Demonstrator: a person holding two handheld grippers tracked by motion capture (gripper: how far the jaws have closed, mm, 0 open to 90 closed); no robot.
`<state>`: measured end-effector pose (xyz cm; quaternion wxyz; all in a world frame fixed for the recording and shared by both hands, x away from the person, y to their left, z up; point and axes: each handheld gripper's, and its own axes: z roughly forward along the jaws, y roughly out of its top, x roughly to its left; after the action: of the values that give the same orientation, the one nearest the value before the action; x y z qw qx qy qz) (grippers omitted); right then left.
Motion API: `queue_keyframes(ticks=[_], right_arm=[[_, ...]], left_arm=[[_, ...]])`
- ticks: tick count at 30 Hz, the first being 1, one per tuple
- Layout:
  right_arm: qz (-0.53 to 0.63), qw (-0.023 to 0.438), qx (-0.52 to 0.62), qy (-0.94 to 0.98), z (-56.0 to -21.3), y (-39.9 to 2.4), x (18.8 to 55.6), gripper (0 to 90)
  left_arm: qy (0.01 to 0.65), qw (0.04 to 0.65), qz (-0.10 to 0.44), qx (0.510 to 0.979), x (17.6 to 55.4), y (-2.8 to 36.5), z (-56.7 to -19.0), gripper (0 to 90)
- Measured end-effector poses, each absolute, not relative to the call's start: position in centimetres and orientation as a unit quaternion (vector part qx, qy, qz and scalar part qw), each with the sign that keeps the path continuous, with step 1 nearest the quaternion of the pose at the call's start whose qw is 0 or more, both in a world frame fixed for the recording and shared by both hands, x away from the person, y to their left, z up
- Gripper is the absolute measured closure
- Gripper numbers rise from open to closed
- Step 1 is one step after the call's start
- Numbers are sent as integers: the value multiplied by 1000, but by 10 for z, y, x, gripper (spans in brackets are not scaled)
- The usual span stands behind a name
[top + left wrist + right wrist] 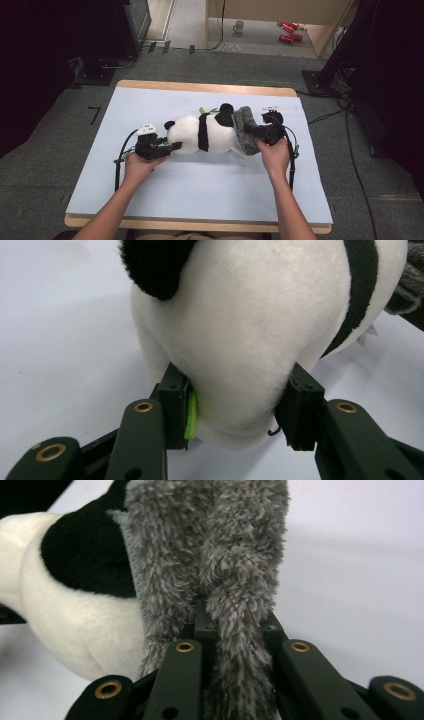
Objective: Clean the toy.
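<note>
A black-and-white plush panda (202, 132) lies on its side across the middle of the pale blue mat (165, 185). My left gripper (175, 146) is shut on its white rounded end (235, 350), the pads pressing into the plush from both sides. A grey fuzzy cloth (245, 129) is draped at the panda's right end. My right gripper (257, 132) is shut on a fold of that grey cloth (235, 595), which bunches up between its jaws beside the panda's black patch (82, 560).
The mat covers a wooden table (200, 88) with bare mat in front of the panda. A small white strip (279, 107) lies at the back right. Beyond the table, a mug (239, 26) and red cans (290, 31) sit on the floor. Cables (350, 150) trail right.
</note>
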<state>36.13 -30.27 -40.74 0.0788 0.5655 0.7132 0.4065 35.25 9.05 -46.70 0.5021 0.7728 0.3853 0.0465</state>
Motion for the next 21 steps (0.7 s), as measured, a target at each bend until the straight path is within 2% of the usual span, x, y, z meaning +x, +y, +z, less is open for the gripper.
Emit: queue_keyframes(ticks=[6,8,13,16,21], right_arm=[[410,57,548,727,-416,-289,362,800],[412,60,547,726,-413,-287,359,804],[434,55,537,721,-393,-298,341,804],[433,48,536,723,-385,-303,329,803],[410,49,537,736,-399,-298,324,801]], left_arm=[[386,504,24,772,352,91,-462,654],[388,509,-3,768,351,91,-459,677],[396,508,-71,761,341,89,-445,676],[396,494,-69,771,331,88,-439,665],[410,473,-62,778,326,93,-449,636]])
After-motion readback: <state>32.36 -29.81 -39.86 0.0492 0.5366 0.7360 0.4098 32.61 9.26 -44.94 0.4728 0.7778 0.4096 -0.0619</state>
